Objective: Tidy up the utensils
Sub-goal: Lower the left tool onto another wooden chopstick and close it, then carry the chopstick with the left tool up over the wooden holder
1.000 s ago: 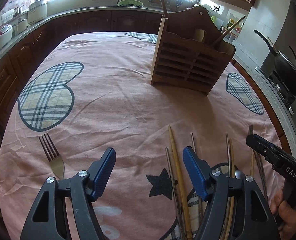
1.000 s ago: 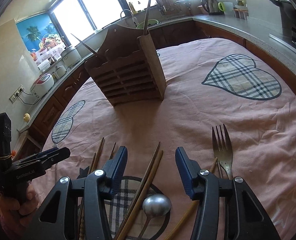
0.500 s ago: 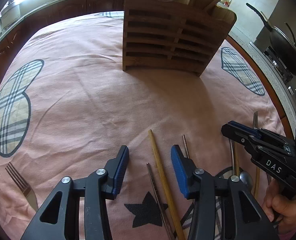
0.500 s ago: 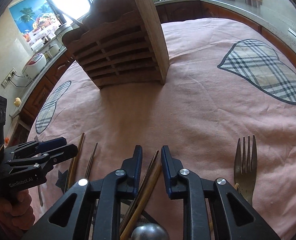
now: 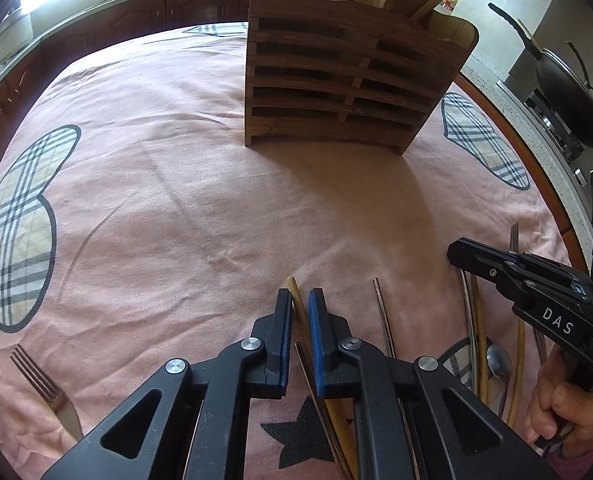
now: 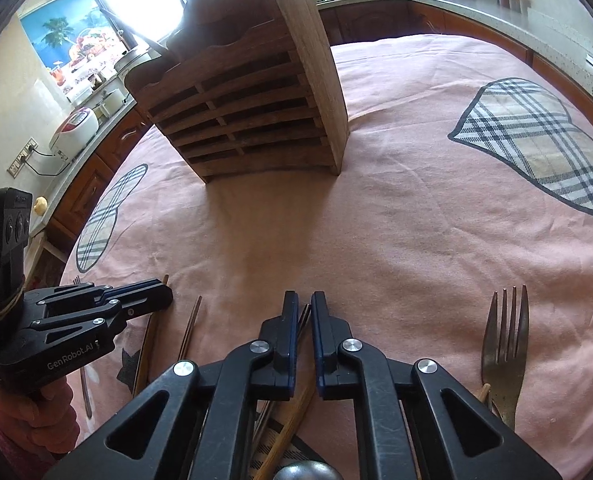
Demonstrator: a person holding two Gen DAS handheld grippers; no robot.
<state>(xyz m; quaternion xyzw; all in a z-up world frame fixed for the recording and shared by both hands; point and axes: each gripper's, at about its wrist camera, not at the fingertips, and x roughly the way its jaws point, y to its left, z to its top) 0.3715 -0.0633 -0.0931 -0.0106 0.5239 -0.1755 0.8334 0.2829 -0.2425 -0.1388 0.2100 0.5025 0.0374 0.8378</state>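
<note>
A slatted wooden utensil holder (image 5: 348, 80) stands upright on the pink tablecloth, also in the right wrist view (image 6: 252, 100); it holds a few sticks. My left gripper (image 5: 300, 300) is shut on a light wooden chopstick (image 5: 296, 292) lying on the cloth. My right gripper (image 6: 304, 308) is shut on a dark chopstick (image 6: 305, 314) among several loose chopsticks. Each gripper shows in the other's view, the right (image 5: 536, 292) and the left (image 6: 96, 312). A spoon (image 5: 498, 360) lies among the chopsticks.
A fork (image 5: 44, 392) lies at the left of the cloth and another fork (image 6: 504, 352) at the right. A dark thin chopstick (image 5: 382, 316) lies between the grippers. A wok (image 5: 568, 96) sits on the stove beyond the table's right edge.
Both grippers moved forward and down toward the cloth and closed, the left onto the light chopstick, the right onto the dark chopstick.
</note>
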